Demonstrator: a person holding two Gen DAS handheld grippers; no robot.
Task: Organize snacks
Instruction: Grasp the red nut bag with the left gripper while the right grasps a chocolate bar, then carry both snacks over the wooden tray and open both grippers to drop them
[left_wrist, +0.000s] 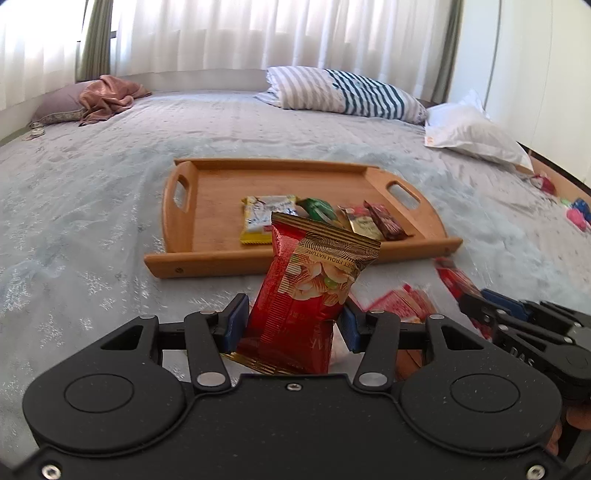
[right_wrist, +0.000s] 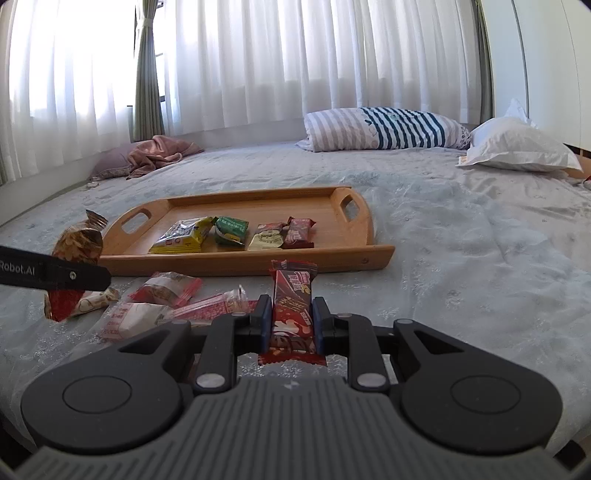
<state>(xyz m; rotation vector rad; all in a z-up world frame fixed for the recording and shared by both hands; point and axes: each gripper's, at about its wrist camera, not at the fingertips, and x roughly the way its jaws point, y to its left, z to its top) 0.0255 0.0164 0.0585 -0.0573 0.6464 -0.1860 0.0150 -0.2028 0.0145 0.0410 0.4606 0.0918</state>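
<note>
1. Bed (right_wrist: 461, 229): fills both frames.
2. Tray (right_wrist: 373, 254): frame centre, holding four snacks.
3. Left gripper (left_wrist: 291, 321): pinches a red nut bag (left_wrist: 306, 288), lower centre.
4. Right gripper (right_wrist: 291, 314): pinches a red bar (right_wrist: 293, 295), lower centre.
5. Loose packets (right_wrist: 166, 291): lower left, before the tray.

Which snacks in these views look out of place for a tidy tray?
Several red and white packets lie scattered on the bedspread in front of the wooden tray, not on it. Four snacks on the tray sit in a loose row, some overlapping. Nothing looks spilled or torn.
</note>
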